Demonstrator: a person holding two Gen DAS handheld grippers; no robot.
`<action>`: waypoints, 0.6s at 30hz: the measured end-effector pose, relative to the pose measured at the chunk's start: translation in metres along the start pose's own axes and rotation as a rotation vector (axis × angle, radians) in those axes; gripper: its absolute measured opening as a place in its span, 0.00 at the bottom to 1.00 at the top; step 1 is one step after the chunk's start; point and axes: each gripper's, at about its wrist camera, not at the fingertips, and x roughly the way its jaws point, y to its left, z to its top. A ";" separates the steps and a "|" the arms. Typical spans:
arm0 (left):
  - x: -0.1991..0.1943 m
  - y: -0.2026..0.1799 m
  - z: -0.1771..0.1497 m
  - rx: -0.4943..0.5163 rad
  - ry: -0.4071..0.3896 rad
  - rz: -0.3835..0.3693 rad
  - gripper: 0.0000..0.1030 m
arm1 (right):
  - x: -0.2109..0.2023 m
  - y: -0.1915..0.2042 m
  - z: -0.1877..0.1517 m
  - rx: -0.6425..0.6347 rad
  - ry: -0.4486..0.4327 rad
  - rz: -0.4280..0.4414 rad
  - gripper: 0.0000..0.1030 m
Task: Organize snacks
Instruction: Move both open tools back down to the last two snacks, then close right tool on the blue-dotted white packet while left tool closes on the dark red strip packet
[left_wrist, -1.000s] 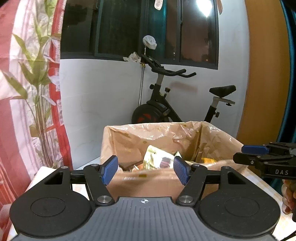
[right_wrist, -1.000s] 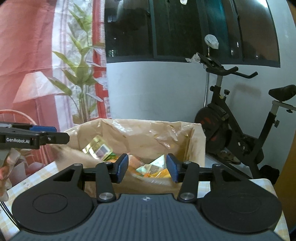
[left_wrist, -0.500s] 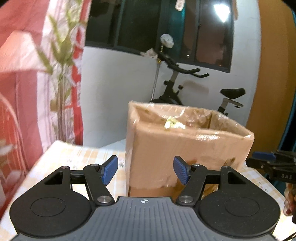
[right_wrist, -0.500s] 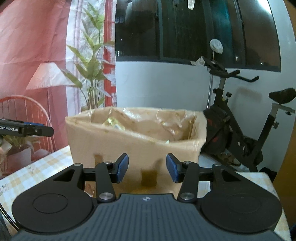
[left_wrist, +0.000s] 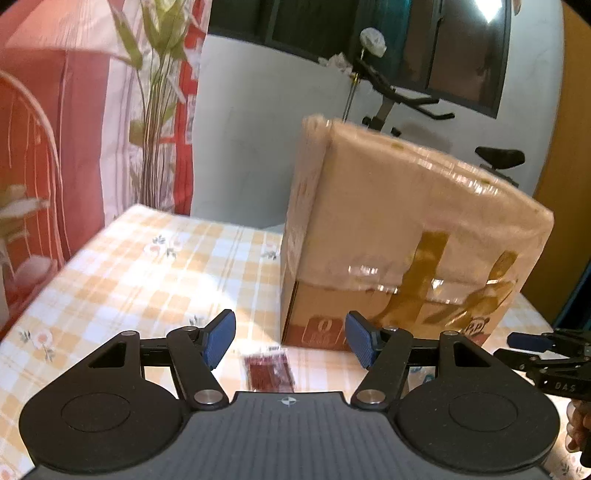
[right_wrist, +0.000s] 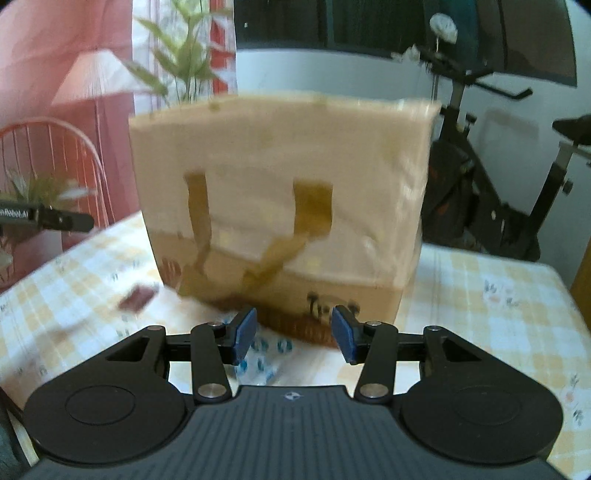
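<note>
A tall cardboard box (left_wrist: 402, 236) wrapped in clear plastic stands on the checked table; it also fills the right wrist view (right_wrist: 284, 206). A dark red snack packet (left_wrist: 267, 371) lies flat on the table in front of the box, just ahead of my open, empty left gripper (left_wrist: 286, 341); it shows blurred at the left in the right wrist view (right_wrist: 136, 297). A clear packet with blue print (right_wrist: 260, 356) lies under my open, empty right gripper (right_wrist: 293, 336). The box's inside is hidden.
The table with a yellow checked cloth (left_wrist: 147, 266) ends at the left and far edges. An exercise bike (right_wrist: 491, 192) stands behind the table on the right. A red chair (right_wrist: 55, 166) and a curtain are on the left.
Both grippers have dropped from above the box rim down to table level and pulled back. The box's inside has gone out of view; the packets on the table have come into view.
</note>
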 end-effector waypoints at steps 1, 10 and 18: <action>0.002 -0.001 -0.001 -0.003 0.009 0.000 0.66 | 0.005 0.001 -0.003 0.000 0.015 0.004 0.47; 0.012 0.001 -0.015 -0.001 0.046 0.000 0.66 | 0.049 0.030 -0.017 -0.207 0.142 0.092 0.71; 0.014 0.006 -0.019 -0.008 0.058 -0.003 0.66 | 0.083 0.031 -0.004 -0.280 0.178 0.153 0.74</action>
